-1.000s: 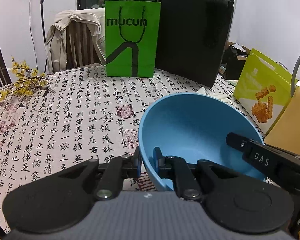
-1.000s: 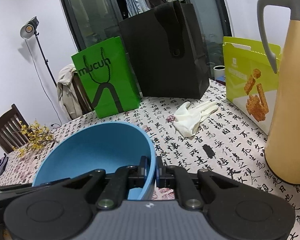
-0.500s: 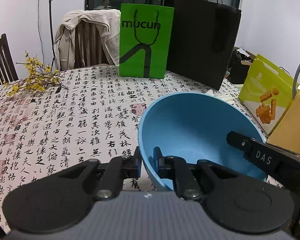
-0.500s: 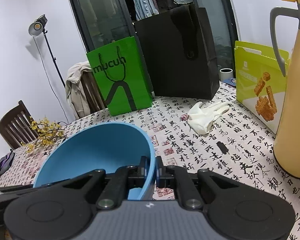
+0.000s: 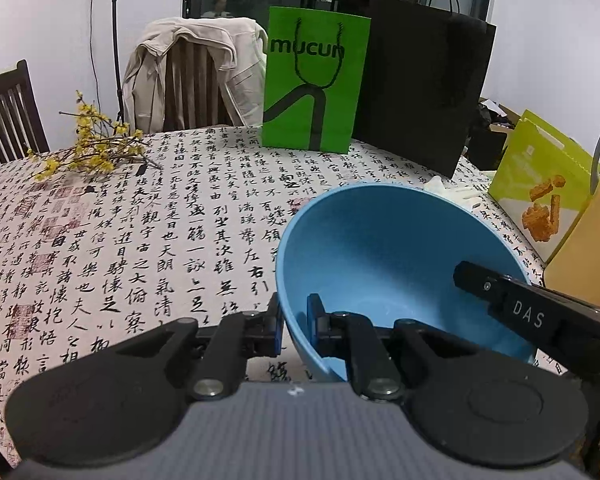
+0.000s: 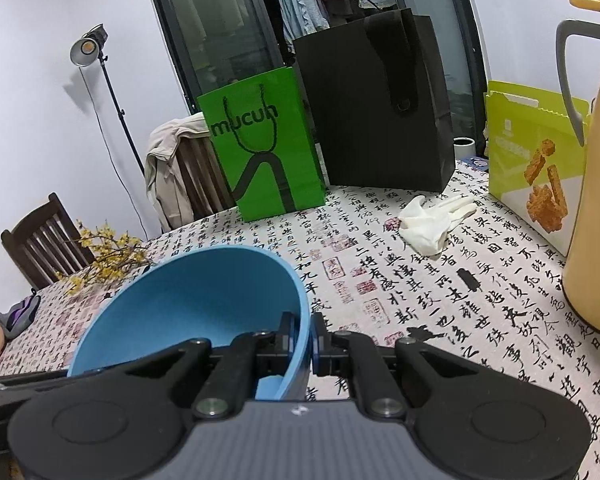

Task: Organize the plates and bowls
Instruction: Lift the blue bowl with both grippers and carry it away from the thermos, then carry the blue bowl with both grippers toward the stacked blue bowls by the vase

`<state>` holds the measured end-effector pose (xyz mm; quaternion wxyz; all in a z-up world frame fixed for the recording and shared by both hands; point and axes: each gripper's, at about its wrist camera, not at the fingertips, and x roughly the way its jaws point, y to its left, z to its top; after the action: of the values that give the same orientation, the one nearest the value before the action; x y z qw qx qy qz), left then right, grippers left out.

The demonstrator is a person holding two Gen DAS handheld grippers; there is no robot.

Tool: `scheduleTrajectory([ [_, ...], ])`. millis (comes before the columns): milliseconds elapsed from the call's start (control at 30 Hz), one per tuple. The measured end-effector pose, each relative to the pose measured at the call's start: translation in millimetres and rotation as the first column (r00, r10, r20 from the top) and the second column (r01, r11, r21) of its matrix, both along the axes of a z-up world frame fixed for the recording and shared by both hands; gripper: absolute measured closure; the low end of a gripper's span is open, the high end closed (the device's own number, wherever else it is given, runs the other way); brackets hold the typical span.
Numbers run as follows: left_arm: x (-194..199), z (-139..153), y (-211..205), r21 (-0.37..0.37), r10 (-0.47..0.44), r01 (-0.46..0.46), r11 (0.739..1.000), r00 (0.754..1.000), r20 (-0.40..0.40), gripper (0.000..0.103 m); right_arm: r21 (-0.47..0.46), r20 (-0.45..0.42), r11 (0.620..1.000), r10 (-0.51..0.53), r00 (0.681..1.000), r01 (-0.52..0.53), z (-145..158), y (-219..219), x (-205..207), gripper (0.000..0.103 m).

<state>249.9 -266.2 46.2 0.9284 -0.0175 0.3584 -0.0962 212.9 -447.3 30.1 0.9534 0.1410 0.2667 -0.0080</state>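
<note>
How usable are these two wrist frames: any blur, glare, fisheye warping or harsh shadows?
Left wrist: sharp, evenly lit, with black fisheye corners; the blue bowl shows no glare. Right wrist: also sharp; door frame and yellow jug curve towards the edges, and the lit studio lamp casts a soft shadow on the wall.

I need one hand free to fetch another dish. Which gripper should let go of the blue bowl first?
Probably the right gripper: a yellow jug crowds its side. The left gripper also clamps the blue bowl, with open tablecloth beside it.
</note>
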Motion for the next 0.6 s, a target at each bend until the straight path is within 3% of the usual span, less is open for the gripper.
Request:
scheduleTrajectory([
  [600,-20.4,1.6,35.3,-0.016,0.021,-0.021,1.000,1.000,0.012,0.091,-0.019,0.012,0.999,0.026,1.000,-0.025,3.5,35.6,-16.9,0.095],
])
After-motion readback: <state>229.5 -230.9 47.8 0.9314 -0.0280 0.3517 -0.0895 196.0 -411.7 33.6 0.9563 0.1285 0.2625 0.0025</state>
